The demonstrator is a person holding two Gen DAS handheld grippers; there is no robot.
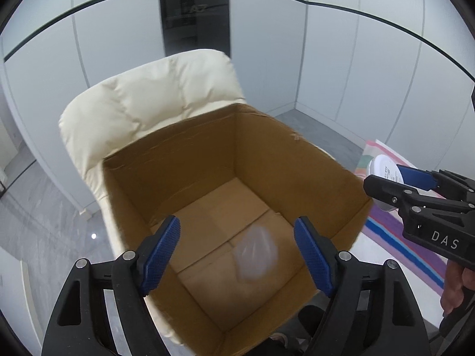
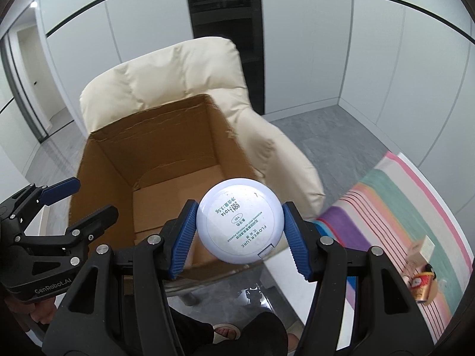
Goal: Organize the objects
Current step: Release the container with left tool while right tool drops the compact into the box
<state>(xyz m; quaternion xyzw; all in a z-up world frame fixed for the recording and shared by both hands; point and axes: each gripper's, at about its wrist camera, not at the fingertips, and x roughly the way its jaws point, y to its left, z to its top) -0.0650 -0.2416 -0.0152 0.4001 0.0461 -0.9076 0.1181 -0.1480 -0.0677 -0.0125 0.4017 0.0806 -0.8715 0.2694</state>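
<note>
An open cardboard box (image 1: 267, 154) stands on a cream padded chair (image 1: 154, 95). My left gripper (image 1: 237, 255) is open above the box. A blurred translucent object (image 1: 256, 256) is inside the box, below and between its pads. My right gripper (image 2: 240, 234) is shut on a round white powder compact (image 2: 240, 221) with a printed label, held near the box's right rim (image 2: 231, 136). In the left wrist view the right gripper (image 1: 394, 178) and compact (image 1: 384, 167) are at the right. In the right wrist view the left gripper (image 2: 80, 198) is at the left, jaws apart.
A striped multicoloured cloth (image 2: 400, 201) covers a surface to the right, with a small orange-red can (image 2: 423, 286) and a small carton (image 2: 421, 247) on it. Grey floor (image 2: 326, 136) and white wall panels surround the chair. A person's foot in a slipper (image 2: 225, 332) is below.
</note>
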